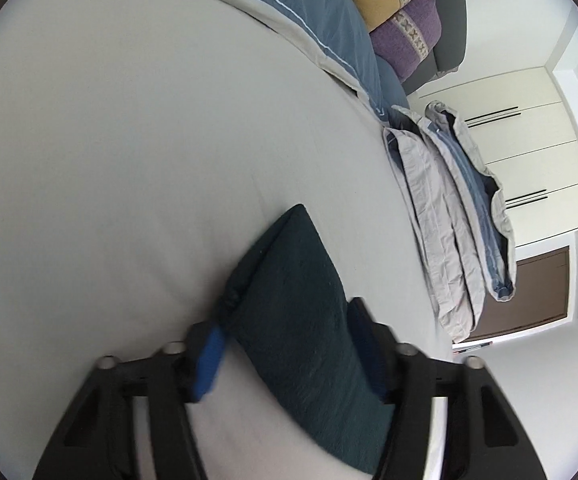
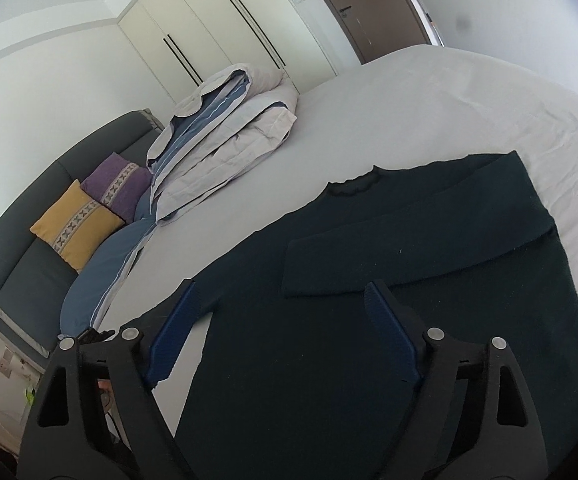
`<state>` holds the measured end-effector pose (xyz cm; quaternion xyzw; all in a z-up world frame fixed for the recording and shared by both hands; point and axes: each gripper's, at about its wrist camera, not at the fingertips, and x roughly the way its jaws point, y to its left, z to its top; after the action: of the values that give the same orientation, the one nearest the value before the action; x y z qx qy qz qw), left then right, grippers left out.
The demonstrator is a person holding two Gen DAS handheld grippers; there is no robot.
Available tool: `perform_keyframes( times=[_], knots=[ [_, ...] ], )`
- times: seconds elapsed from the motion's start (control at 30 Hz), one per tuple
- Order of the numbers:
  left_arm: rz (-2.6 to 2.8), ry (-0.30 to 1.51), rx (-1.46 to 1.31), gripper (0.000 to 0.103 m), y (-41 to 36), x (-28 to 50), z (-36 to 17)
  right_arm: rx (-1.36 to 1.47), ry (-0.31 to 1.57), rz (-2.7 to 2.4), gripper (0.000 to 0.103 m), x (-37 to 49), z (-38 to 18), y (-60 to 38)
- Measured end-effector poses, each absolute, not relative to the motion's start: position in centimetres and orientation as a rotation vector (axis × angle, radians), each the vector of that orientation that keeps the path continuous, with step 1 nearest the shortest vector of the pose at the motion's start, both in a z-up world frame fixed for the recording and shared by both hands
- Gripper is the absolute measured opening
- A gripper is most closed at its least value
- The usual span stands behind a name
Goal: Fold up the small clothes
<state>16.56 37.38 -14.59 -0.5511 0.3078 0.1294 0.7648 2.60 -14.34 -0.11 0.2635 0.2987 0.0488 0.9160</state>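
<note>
sweater (image 2: 389, 280) dark green, lies flat on the white bed sheet (image 2: 449, 92), neck away from the right wrist camera, one sleeve (image 2: 429, 236) already folded across the chest. step in hand looks like the second sleeve fold. left gripper (image 1: 285, 352) has its jaws spread wide with the other sleeve's cuff end (image 1: 293, 280) lying between the blue pads; pads not pressing on it as far as i can tell, so no grip yet. right gripper (image 2: 285, 336) hovers over the sweater body, jaws wide apart, holding nothing. next move, my guess: left closes on the cuff, lifts it and carries it across the chest over the first sleeve. no containers in view. folded duvet (image 2: 225, 140) and blue pillow (image 2: 101, 280) sit well apart from the sweater.
</note>
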Motion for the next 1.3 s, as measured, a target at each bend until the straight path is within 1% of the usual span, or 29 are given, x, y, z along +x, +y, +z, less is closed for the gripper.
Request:
perform_keyframes(
  times=[0.07, 0.1, 0.23, 0.33, 0.4, 0.5, 0.57, 0.63, 0.7, 0.73, 0.8, 0.83, 0.87, 0.9, 0.93, 0.97, 1.0, 1.13, 1.3],
  knots=[
    [0.271, 0.717, -1.195, 0.011, 37.5, 17.5, -15.1, 0.547, 0.621, 0.099, 0.083, 2.4, -0.5, -14.6],
    [0.272, 0.728, -1.186, 0.009, 37.2, 17.9, -15.0, 0.554, 0.622, 0.099, 0.082, 2.2, -0.8, -14.7],
    [0.233, 0.704, -1.057, 0.008, 34.3, 17.9, -12.3, 0.57, 0.642, 0.098, 0.073, 2.1, -2.1, -16.0],
    [0.161, 0.709, -0.933, 0.008, 30.2, 18.9, -9.5, 0.598, 0.661, 0.082, 0.07, 2.0, -3.5, -17.3],
    [0.085, 0.71, -0.846, 0.008, 26.2, 19.8, -7.4, 0.621, 0.66, 0.068, 0.07, 1.7, -4.3, -18.3],
    [-0.051, 0.723, -0.687, 0.008, 18.1, 21.0, -4.6, 0.651, 0.655, 0.045, 0.07, 1.2, -5.3, -20.0],
    [-0.167, 0.74, -0.569, 0.008, 11.1, 21.0, -3.5, 0.666, 0.655, 0.027, 0.07, 0.4, -5.8, -21.1],
    [-0.289, 0.765, -0.446, 0.008, 3.7, 20.2, -3.6, 0.685, 0.658, 0.005, 0.07, -0.1, -6.5, -22.3],
    [-0.367, 0.804, -0.366, 0.01, -1.7, 19.2, -4.7, 0.709, 0.665, -0.016, 0.07, -0.6, -7.3, -23.6],
    [-0.393, 0.831, -0.328, 0.012, -4.3, 18.7, -5.8, 0.718, 0.668, -0.023, 0.07, -0.9, -7.6, -24.0],
    [-0.43, 0.908, -0.282, 0.029, -7.6, 18.4, -8.2, 0.729, 0.685, -0.037, 0.07, -1.1, -8.2, -25.1],
    [-0.435, 0.95, -0.281, 0.032, -8.5, 18.2, -9.2, 0.732, 0.694, -0.041, 0.07, -1.1, -8.5, -25.5],
    [-0.435, 0.953, -0.289, 0.038, -8.4, 17.8, -9.5, 0.731, 0.7, -0.042, 0.07, -1.1, -8.7, -25.8],
    [-0.433, 0.946, -0.293, 0.052, -8.2, 17.3, -9.5, 0.728, 0.705, -0.042, 0.07, -1.0, -8.9, -26.0],
    [-0.422, 0.925, -0.29, 0.059, -7.5, 16.7, -9.2, 0.724, 0.712, -0.039, 0.071, -0.7, -9.1, -26.2],
    [-0.417, 0.903, -0.288, 0.068, -6.6, 16.1, -8.8, 0.723, 0.722, -0.032, 0.071, -0.2, -9.4, -26.4],
    [-0.418, 0.879, -0.286, 0.071, -5.8, 15.6, -8.3, 0.725, 0.729, -0.026, 0.071, 0.3, -9.6, -26.4],
    [-0.422, 0.833, -0.261, 0.071, -2.6, 13.7, -7.0, 0.725, 0.773, 0.045, 0.071, 4.5, -10.4, -24.6],
    [-0.38, 0.859, -0.291, 0.068, 1.0, 12.3, -8.1, 0.695, 0.867, 0.123, 0.071, 10.9, -11.4, -20.5]
  ],
)
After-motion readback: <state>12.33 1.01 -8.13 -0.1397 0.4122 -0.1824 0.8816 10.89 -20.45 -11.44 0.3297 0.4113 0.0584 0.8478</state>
